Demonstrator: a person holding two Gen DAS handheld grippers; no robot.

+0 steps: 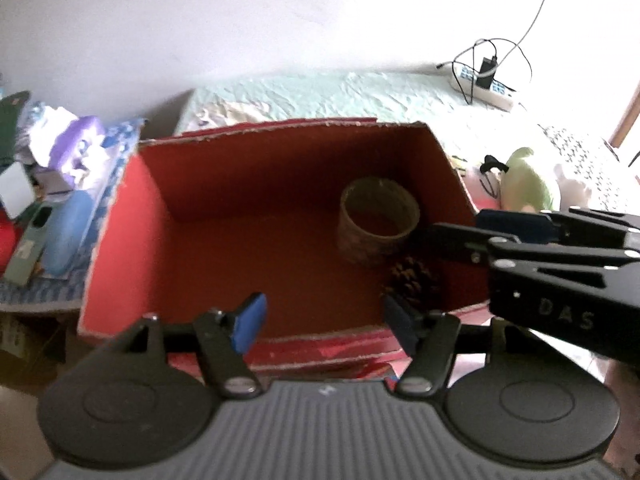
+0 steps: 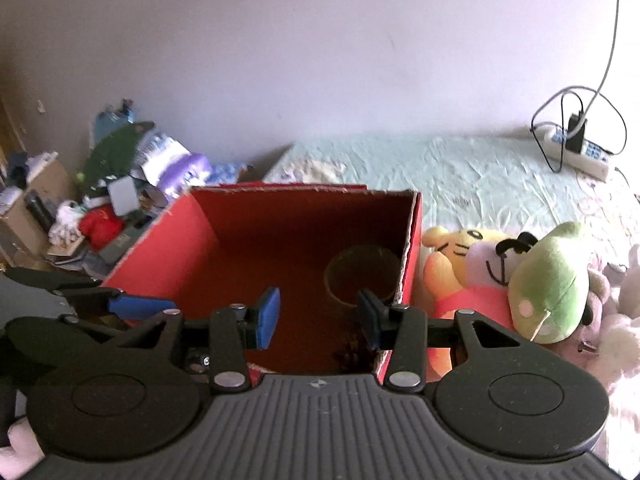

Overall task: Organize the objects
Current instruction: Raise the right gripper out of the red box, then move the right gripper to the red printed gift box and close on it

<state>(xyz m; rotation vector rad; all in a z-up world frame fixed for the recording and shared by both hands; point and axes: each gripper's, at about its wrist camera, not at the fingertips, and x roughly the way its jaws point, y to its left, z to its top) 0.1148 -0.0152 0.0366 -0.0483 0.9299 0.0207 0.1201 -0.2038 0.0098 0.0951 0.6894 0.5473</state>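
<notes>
An open red cardboard box (image 1: 132,216) stands on the bed. Inside it, near the right wall, sit a brown cardboard ring (image 1: 376,220) and a dark pine cone (image 1: 412,280). My left gripper (image 1: 325,322) hovers over the box's near edge, its blue pads apart and nothing between them. My right gripper (image 1: 460,227) reaches in from the right, over the box's right wall. In the right wrist view the box (image 2: 168,248), the ring (image 2: 362,276) and the pine cone (image 2: 354,356) show again. There my right gripper (image 2: 319,319) is open and empty, and the left gripper (image 2: 92,292) is at the left.
Plush toys lie right of the box: a yellow tiger (image 2: 460,248) and a green one (image 2: 552,288). A white power strip (image 2: 580,156) with cables rests on the far bed corner. A pile of clothes and packages (image 2: 120,184) fills the left side, and a white wall stands behind.
</notes>
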